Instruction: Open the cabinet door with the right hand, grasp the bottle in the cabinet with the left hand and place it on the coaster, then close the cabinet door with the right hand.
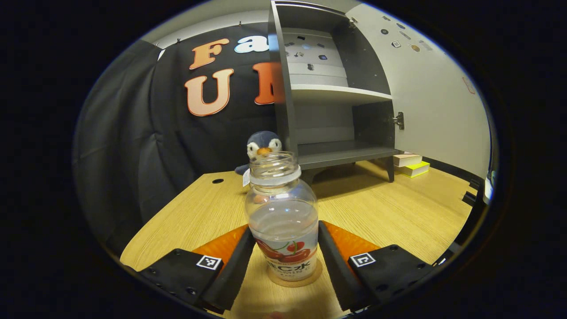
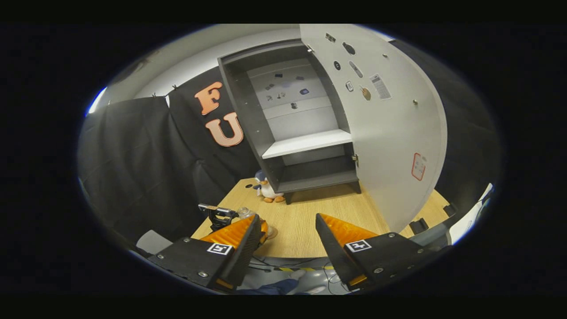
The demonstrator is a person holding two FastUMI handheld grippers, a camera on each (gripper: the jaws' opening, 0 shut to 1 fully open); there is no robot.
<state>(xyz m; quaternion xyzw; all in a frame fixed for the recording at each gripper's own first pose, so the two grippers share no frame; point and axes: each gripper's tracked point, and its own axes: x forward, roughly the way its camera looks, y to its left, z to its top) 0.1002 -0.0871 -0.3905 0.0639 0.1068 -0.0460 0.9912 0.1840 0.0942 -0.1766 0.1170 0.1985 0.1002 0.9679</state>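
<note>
While your left gripper (image 1: 283, 261) brackets the bottle (image 1: 282, 223), its fingers stand just beside the clear plastic walls on either side; from the left gripper view you cannot tell whether both actually press on it. The bottle is upright, round-shouldered and capless, with a threaded neck, a white collar ring and a printed label around its lower part. It stands on the coaster (image 1: 305, 280), a thin round disc whose edge peeks out beneath the base.

Your right gripper (image 2: 287, 237) hangs well back from the furniture with its fingers spread wide and nothing between them.

Underneath lies a table (image 1: 390, 208) of pale wood grain, smooth and matte, with a small round hole near its far left corner. At the back stands the cabinet (image 1: 310, 110), boxy, dark grey, with a pale shelf across the middle and short legs. Its flat light-grey cabinet door (image 2: 390, 133) is swung fully open, dotted with small stickers. A plush penguin (image 1: 262, 146) sits beside the cabinet's left leg, and stacked books (image 1: 411, 164) lie near the right one. Black cloth drapes behind.
</note>
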